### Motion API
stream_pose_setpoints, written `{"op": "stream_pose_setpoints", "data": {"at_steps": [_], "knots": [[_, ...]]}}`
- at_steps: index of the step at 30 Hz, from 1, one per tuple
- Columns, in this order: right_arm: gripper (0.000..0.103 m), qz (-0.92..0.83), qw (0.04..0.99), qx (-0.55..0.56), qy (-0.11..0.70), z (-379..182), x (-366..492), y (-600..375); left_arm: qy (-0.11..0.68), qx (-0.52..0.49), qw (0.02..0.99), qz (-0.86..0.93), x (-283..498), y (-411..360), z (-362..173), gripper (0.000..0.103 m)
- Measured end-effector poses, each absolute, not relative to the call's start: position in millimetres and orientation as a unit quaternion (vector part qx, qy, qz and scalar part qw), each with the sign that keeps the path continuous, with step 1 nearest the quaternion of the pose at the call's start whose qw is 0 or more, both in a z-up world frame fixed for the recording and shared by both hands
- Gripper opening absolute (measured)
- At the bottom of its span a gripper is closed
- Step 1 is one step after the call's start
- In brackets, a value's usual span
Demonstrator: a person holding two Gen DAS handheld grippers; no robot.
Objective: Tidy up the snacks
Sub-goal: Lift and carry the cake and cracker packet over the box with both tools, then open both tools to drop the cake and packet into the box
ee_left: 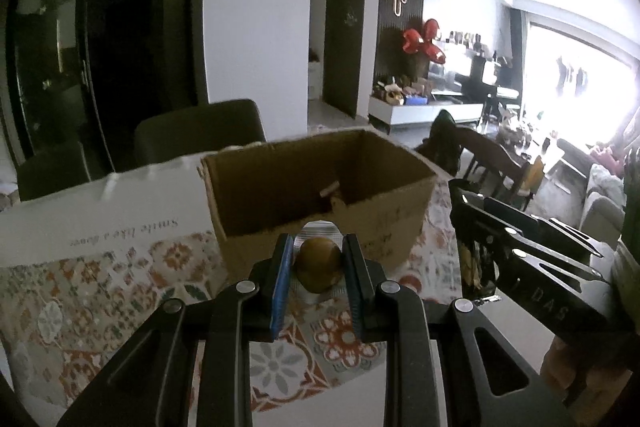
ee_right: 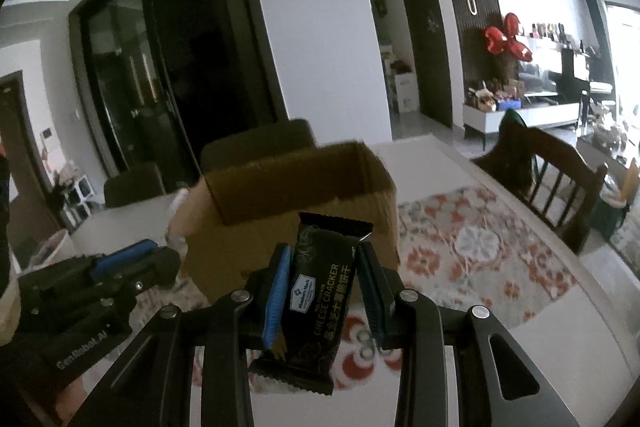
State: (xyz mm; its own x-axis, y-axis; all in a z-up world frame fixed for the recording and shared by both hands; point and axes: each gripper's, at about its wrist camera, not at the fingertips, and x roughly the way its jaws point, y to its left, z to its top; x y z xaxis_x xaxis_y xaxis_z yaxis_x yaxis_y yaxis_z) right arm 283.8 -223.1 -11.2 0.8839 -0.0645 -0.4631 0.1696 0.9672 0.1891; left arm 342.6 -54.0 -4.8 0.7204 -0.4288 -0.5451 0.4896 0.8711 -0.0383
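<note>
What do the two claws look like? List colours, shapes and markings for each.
Left claw: black metal linkage arms with long slots and round silver pivot pins; one ribbed finger pad is bright blue, the other dark. Seen from the right wrist camera, its body reads "GenRobot.AI".
Right claw: same black slotted build, silver pins, one blue ribbed pad, one dark. From the left wrist camera, its side reads "DAS".

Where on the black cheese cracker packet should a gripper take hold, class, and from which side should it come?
Grip the cheese cracker packet across its narrow width at mid-length, coming in along its long axis. It is a flat, long wrapper, so the long edges give the pads parallel faces. The right gripper holds it just so, before the cardboard box.
</note>
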Motion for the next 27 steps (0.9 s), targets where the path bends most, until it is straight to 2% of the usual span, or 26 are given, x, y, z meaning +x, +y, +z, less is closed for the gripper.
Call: {"op": "stream_pose_setpoints", "data": {"at_steps": [13, 27], "knots": [[0.034, -0.042, 0.973, 0.094, 0.208, 15, 333, -231, 0.264, 0.053, 0.936, -0.227, 386, -60, 14, 0.026], [0.033, -0.045, 0.970, 0.078, 0.225, 16, 398, -238, 0.288, 0.055, 0.933, -0.209, 452, -75, 1, 0.026]]}}
